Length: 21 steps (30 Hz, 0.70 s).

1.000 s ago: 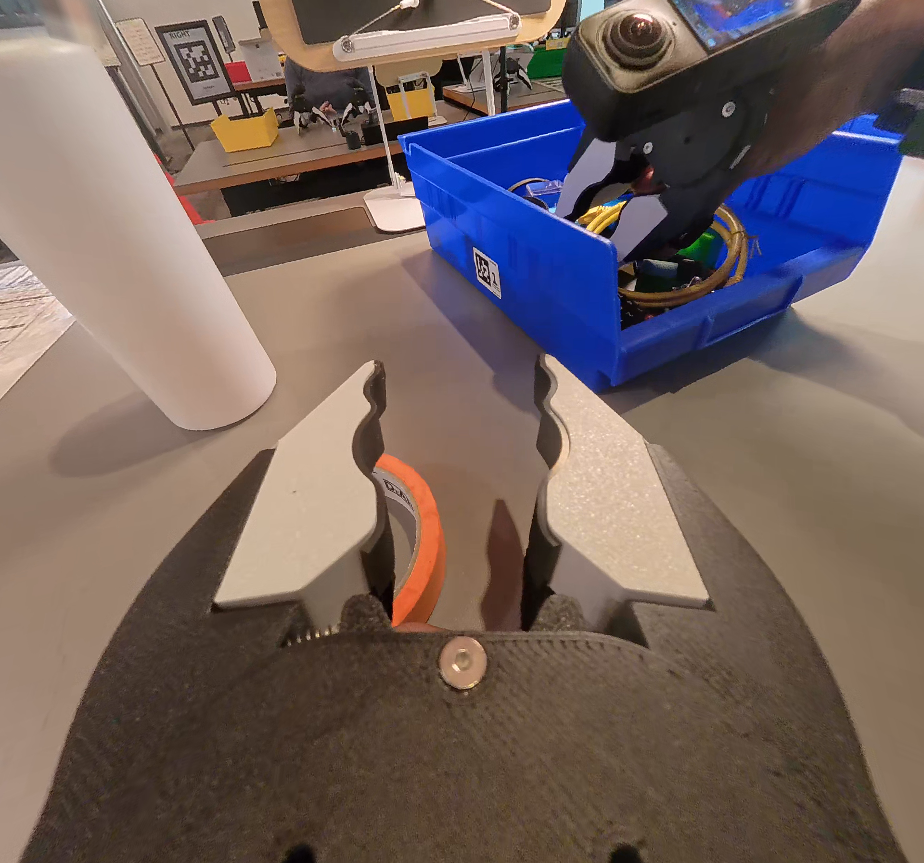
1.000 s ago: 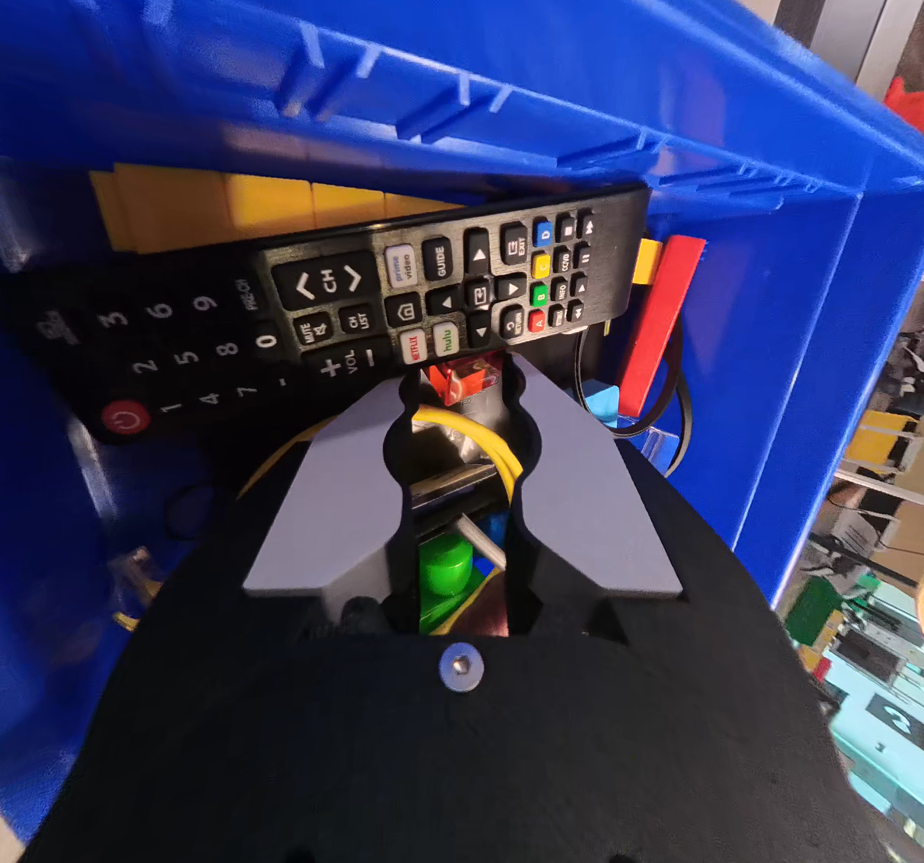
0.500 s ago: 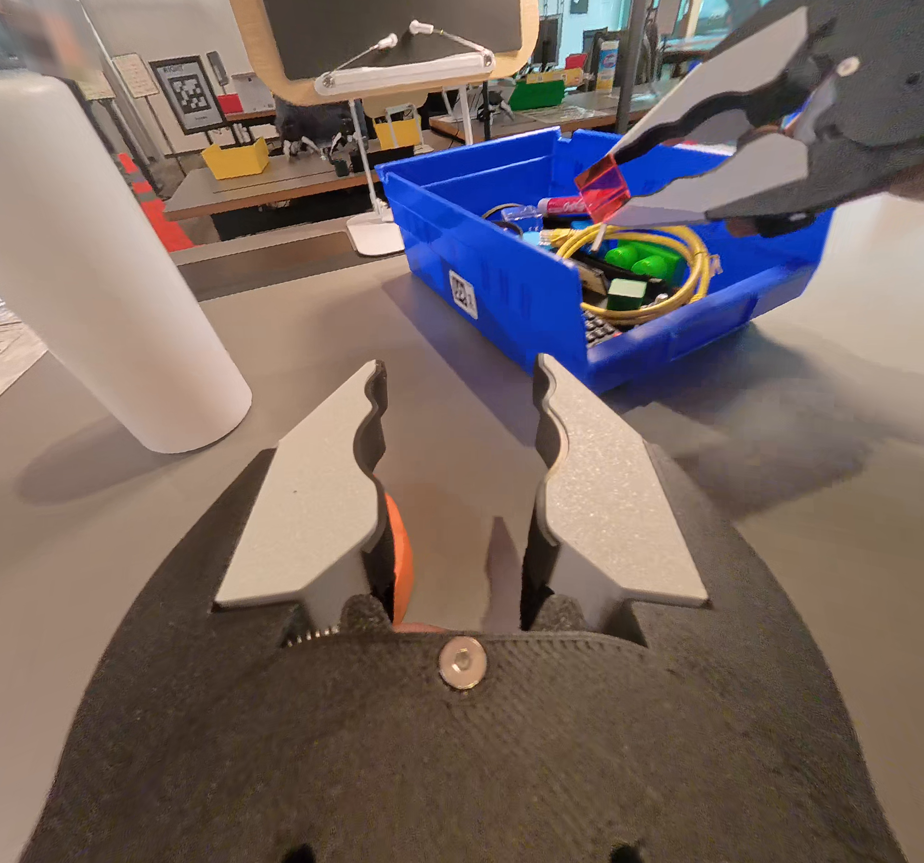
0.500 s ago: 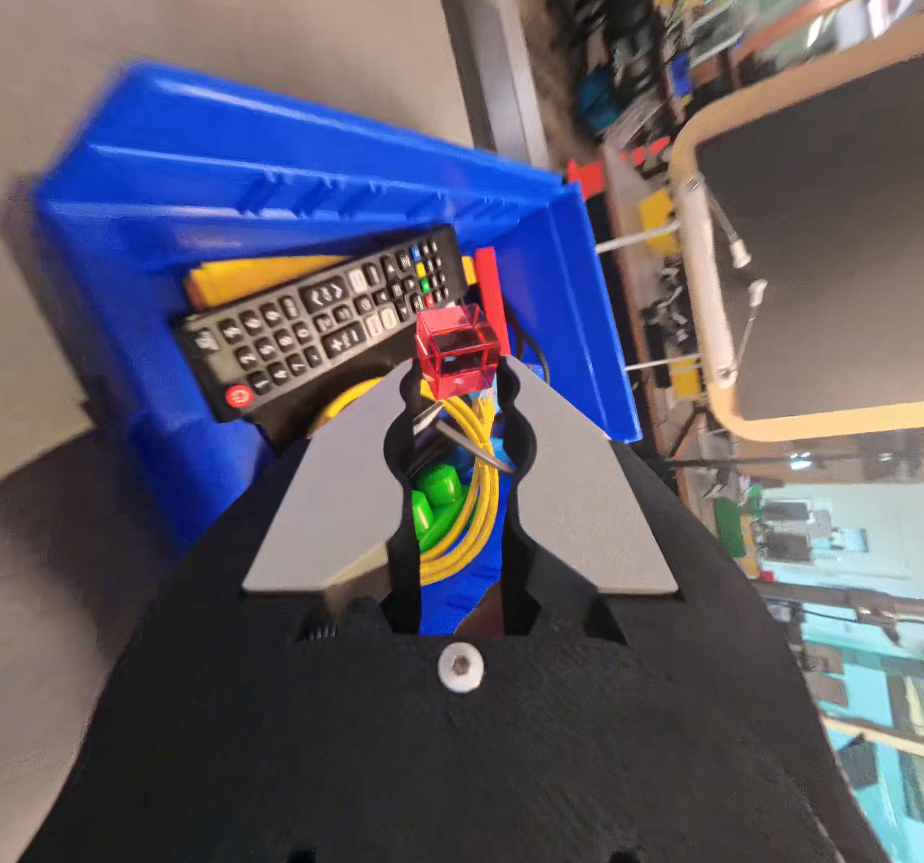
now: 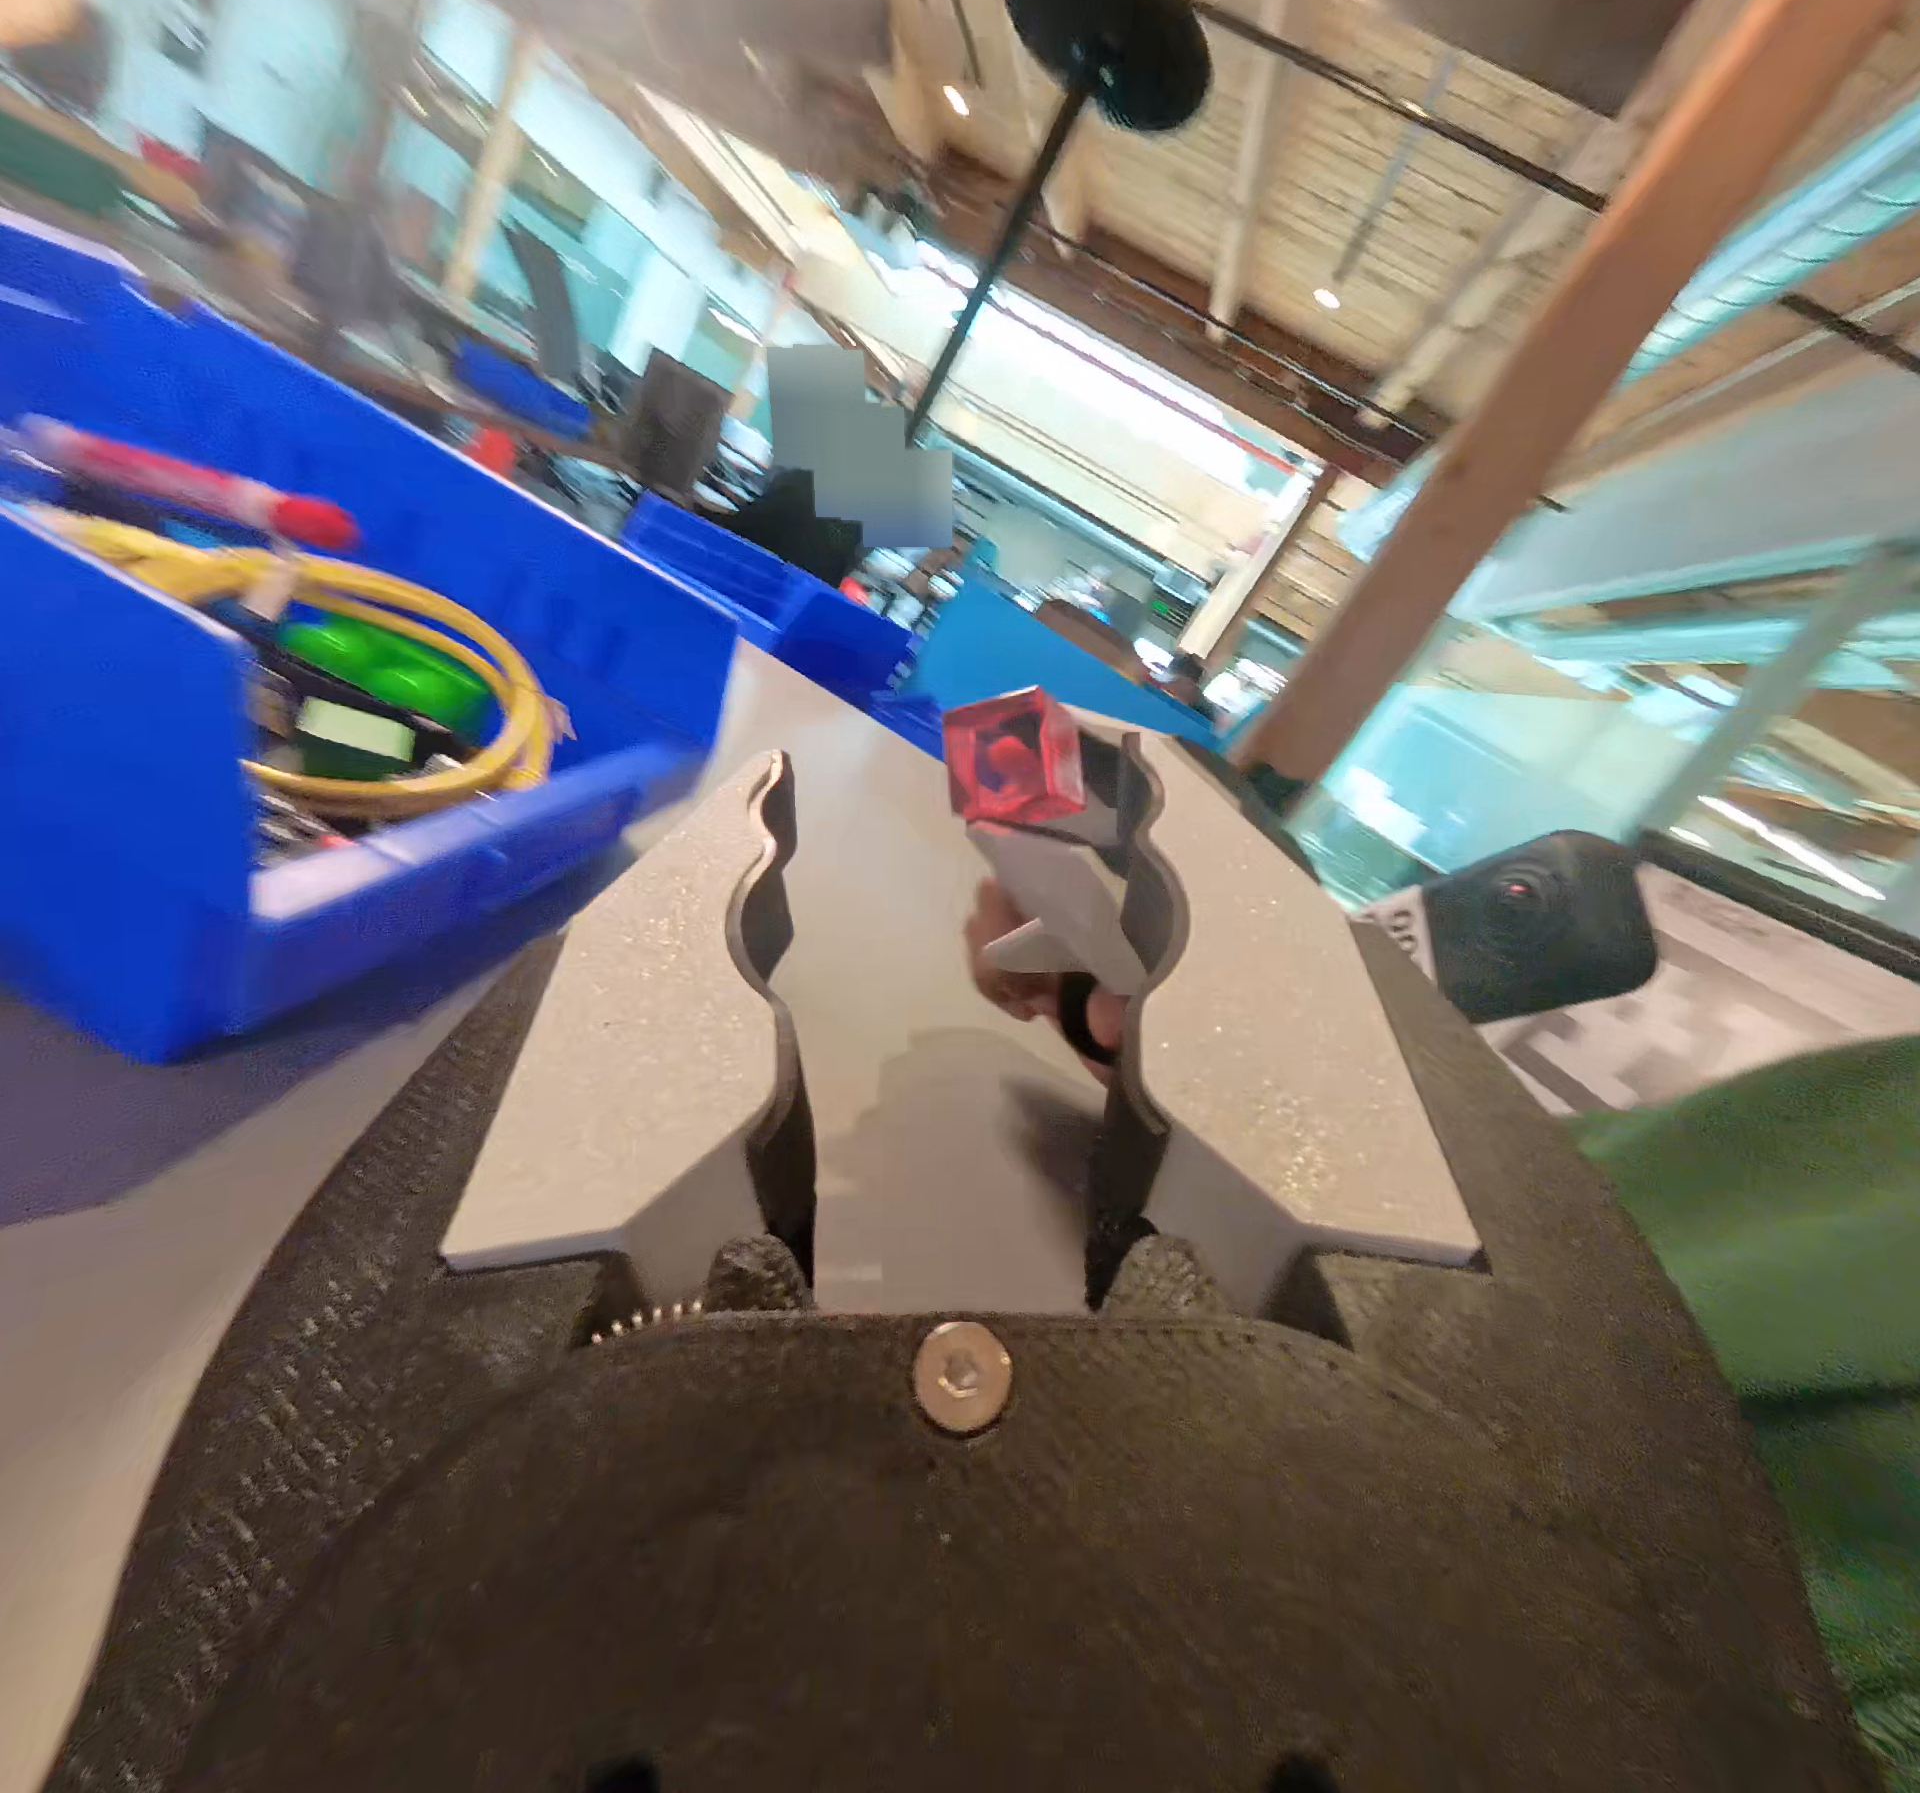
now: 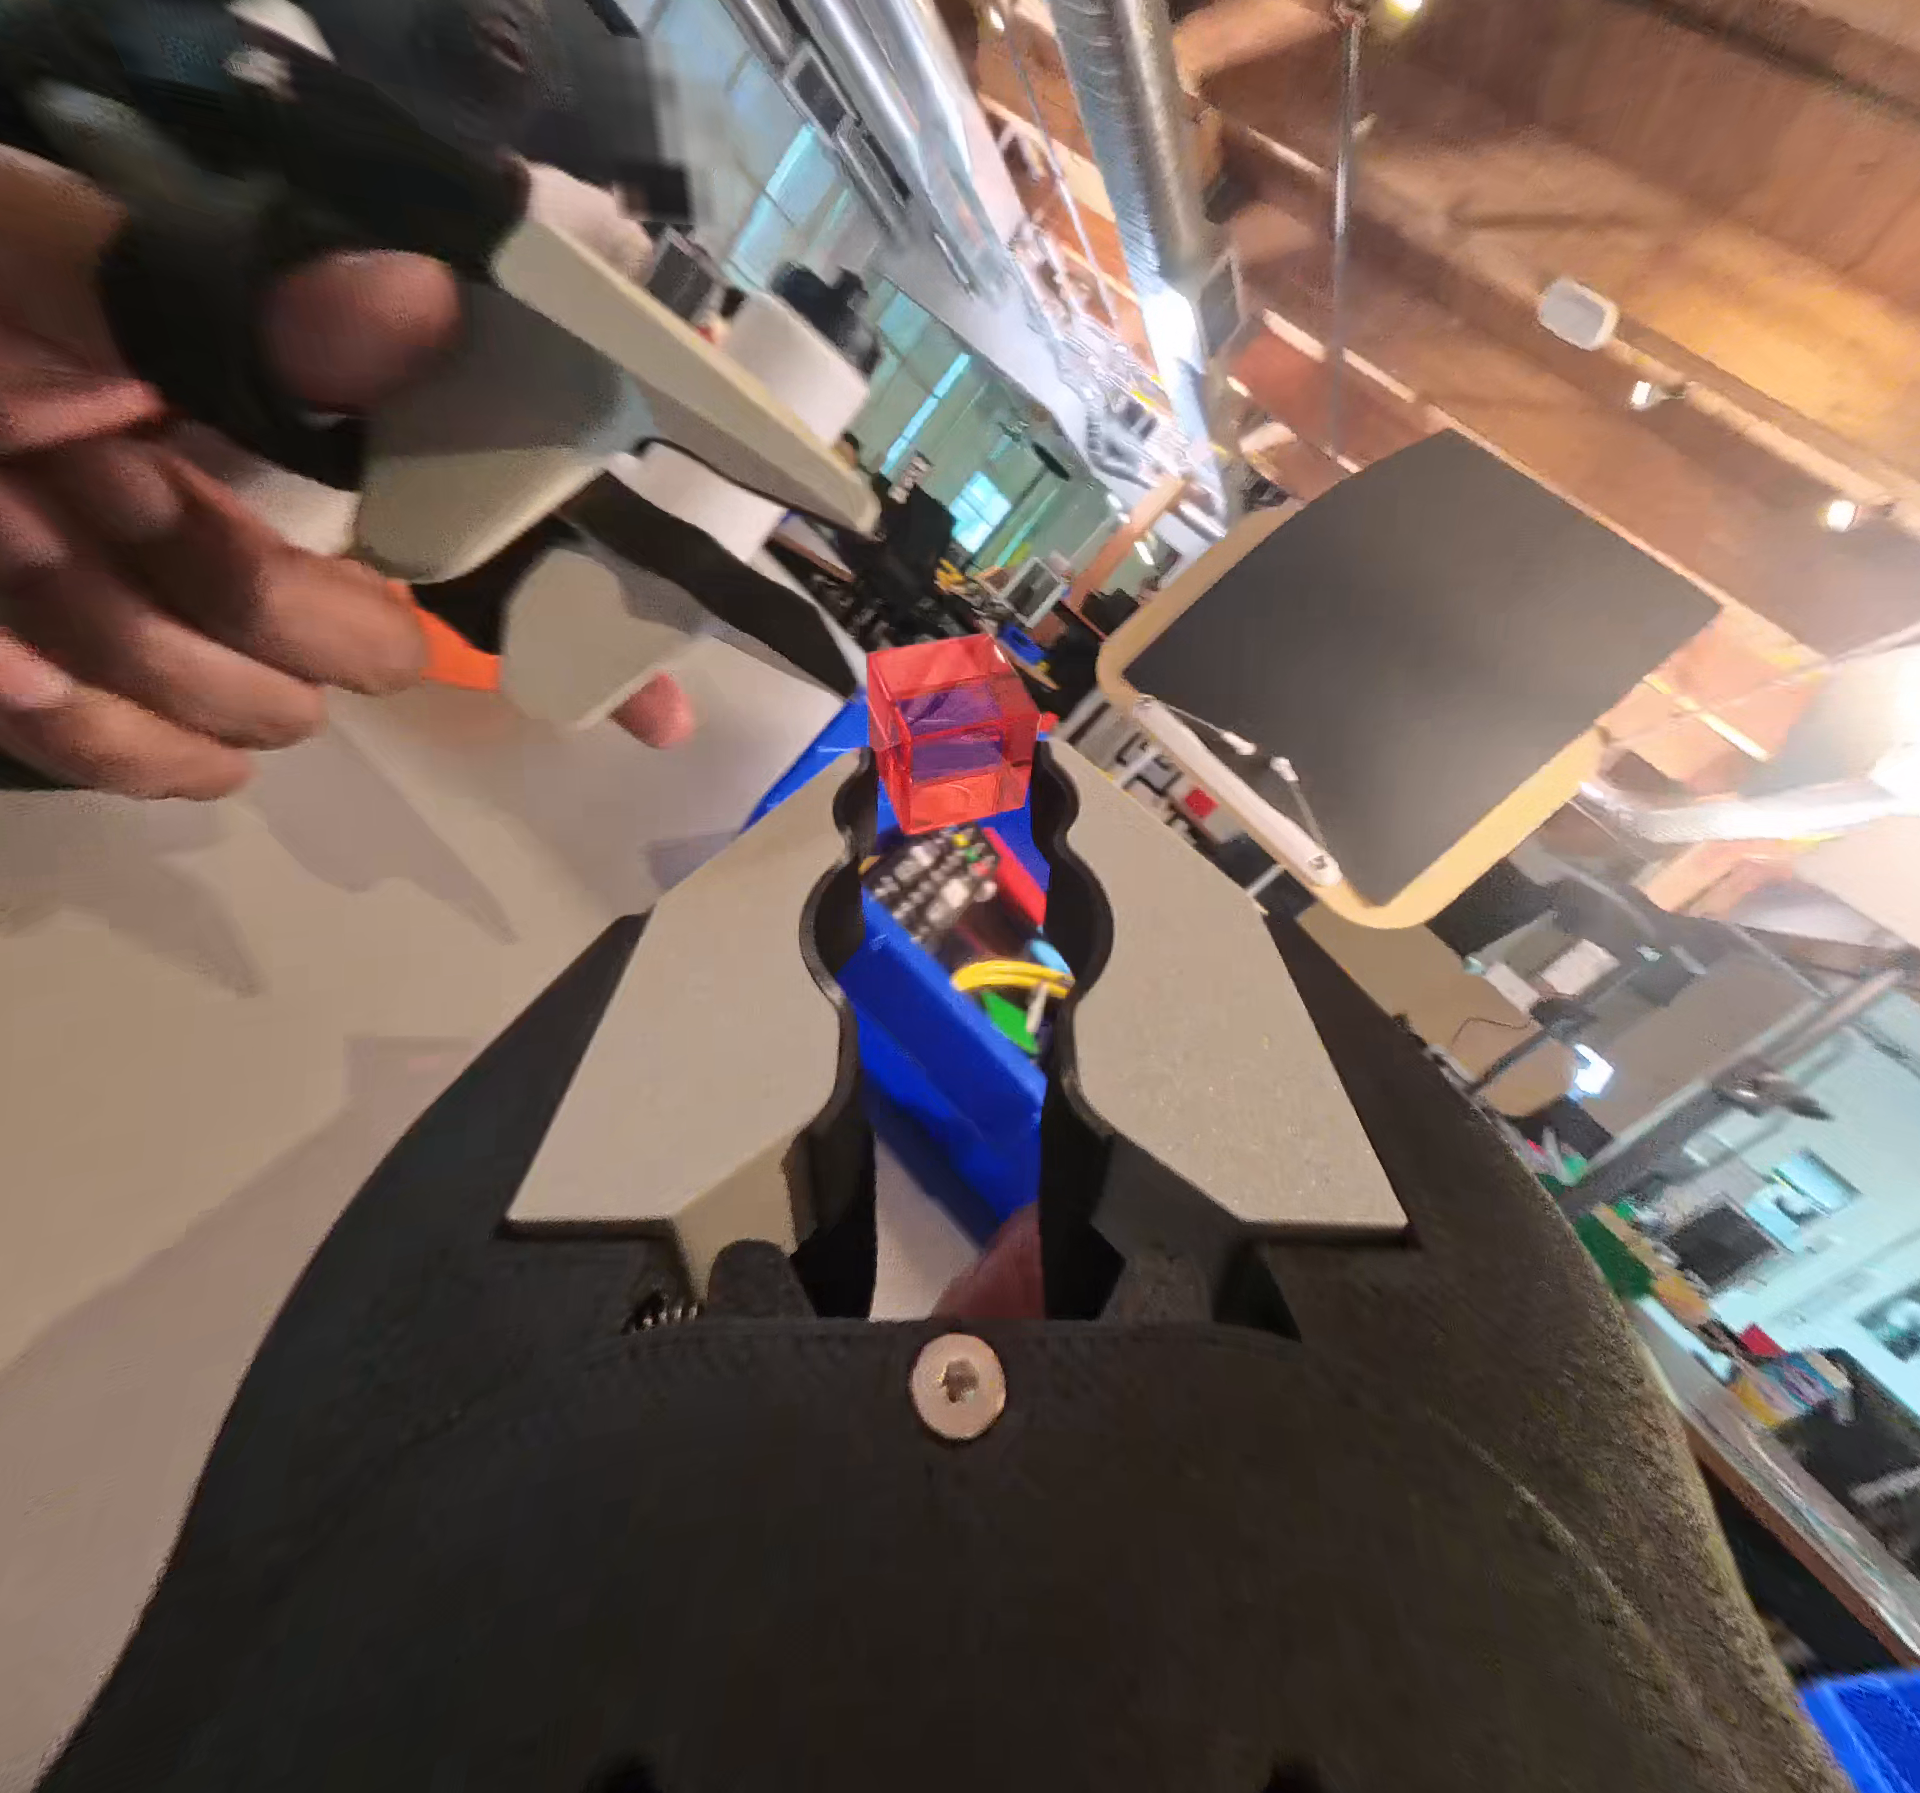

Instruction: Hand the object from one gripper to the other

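Note:
A clear red cube [image 6: 951, 746] is pinched between the fingertips of my right gripper [image 6: 951, 769], which is shut on it and holds it in the air above the grey table [image 6: 208, 1016]. In the left wrist view the cube [image 5: 1013, 756] sits just ahead of my open left gripper [image 5: 954, 761], close to its right fingertip, with the right gripper [image 5: 1023, 824] reaching up from below. The cube does not touch the left fingers. In the right wrist view the left gripper [image 6: 857, 600] is at upper left, held by a hand [image 6: 156, 548], jaws apart.
A blue bin [image 5: 125, 808] with a yellow cable [image 5: 416, 600], green parts and a black remote [image 6: 935, 886] stands on the table left of the left gripper. A black board in a wooden frame [image 6: 1403, 663] stands behind the bin. The right gripper's camera [image 5: 1538, 922] is at right. My left and right fingertips are right by each other.
My right gripper closed on the red cube in the bin, lifted it out and carried it in front of the left gripper. The left gripper rose off the table and swung right, still open.

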### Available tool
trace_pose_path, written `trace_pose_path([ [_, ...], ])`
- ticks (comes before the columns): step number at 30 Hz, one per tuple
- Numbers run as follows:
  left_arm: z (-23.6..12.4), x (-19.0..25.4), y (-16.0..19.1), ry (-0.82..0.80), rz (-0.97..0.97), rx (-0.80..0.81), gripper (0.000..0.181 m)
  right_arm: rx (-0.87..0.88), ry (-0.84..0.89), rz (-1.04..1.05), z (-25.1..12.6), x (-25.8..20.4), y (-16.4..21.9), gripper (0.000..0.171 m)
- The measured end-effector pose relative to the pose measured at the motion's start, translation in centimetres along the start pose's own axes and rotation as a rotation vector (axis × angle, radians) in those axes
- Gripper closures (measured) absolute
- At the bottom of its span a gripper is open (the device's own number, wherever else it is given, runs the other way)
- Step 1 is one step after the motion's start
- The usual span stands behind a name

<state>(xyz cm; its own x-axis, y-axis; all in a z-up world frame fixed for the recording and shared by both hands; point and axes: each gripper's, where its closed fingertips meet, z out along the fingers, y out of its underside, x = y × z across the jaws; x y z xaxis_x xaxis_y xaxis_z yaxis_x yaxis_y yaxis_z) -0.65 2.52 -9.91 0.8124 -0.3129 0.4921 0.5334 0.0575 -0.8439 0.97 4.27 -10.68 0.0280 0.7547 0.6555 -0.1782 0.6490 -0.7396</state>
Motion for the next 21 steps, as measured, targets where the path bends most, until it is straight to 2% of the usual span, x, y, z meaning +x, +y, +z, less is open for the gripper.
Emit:
trace_pose_path([
  [5, 0.9, 2.6, 3.0, 0.152, -0.098, -0.125, 0.112, 0.062, 0.059, -0.081, -1.8, -0.1, -1.3, 0.139],
  [12, 1.2, 3.9, 3.4, 0.216, -0.122, -0.158, 0.114, 0.126, 0.064, -0.173, -2.1, -1.0, -2.5, 0.14],
  [14, 1.3, 4.1, 4.0, 0.212, -0.091, -0.182, 0.123, 0.138, 0.055, -0.212, -2.2, -1.5, -2.8, 0.14],
  [17, 0.8, 5.1, 4.2, 0.261, -0.014, -0.174, 0.153, 0.125, 0.066, -0.248, -2.3, -1.7, -2.7, 0.14],
  [19, 0.8, 4.2, 3.7, 0.181, 0.069, -0.137, 0.152, 0.118, 0.083, -0.237, -2.4, -1.5, -2.7, 0.141],
  [21, 0.5, 2.4, 2.6, 0.033, 0.196, -0.085, 0.154, 0.116, 0.083, -0.172, -2.6, -1.1, -2.8, 0.139],
])
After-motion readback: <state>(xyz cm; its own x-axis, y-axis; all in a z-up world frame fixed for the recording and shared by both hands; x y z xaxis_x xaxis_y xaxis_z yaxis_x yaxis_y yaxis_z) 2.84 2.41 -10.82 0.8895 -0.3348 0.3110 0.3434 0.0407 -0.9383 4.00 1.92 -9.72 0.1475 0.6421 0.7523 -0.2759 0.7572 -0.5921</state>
